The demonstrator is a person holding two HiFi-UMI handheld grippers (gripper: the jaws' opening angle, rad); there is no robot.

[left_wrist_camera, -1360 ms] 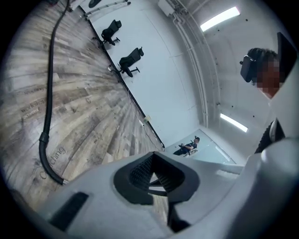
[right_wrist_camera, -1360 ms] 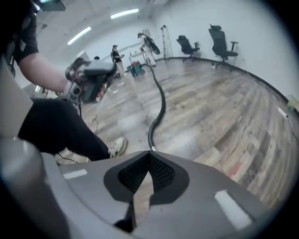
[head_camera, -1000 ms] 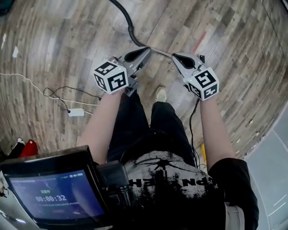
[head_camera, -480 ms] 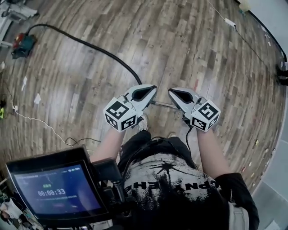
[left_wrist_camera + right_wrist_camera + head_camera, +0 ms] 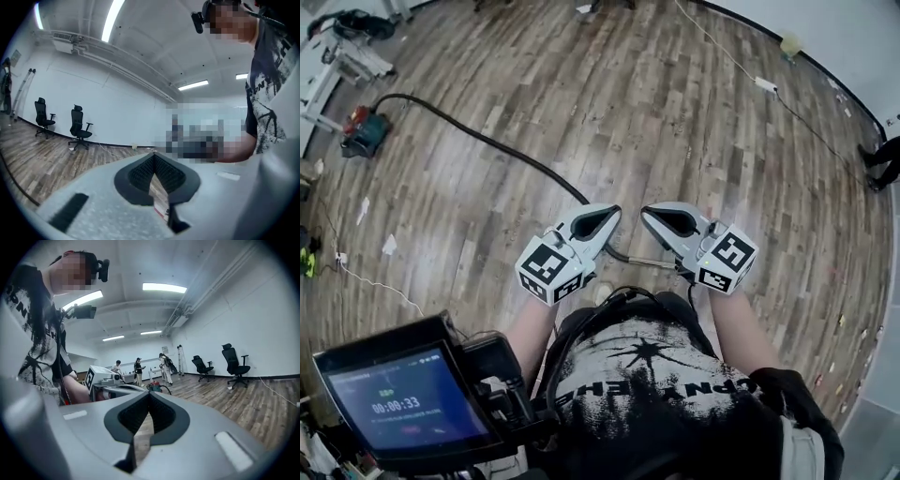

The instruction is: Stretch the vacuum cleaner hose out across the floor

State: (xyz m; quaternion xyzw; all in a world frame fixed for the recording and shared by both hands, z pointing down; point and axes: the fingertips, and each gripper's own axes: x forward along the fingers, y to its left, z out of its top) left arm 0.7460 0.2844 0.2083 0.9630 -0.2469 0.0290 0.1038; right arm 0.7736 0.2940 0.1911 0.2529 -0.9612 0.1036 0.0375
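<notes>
Screen unit (image 5: 403, 408) nearest, low left, beside person's torso. Left gripper (image 5: 609, 214) and right gripper (image 5: 652, 214) side by side in front of torso, tips near each other. Both jaws pressed together, nothing between pads. Below them: metal wand (image 5: 649, 264) joined to black hose (image 5: 487, 141). Hose lies on wood floor (image 5: 694, 122), runs diagonally up-left, nearly straight, curves at far end into vacuum cleaner (image 5: 364, 131). Far: white cable (image 5: 722, 52) near wall, office chairs (image 5: 79, 126), standing people (image 5: 138, 371).
</notes>
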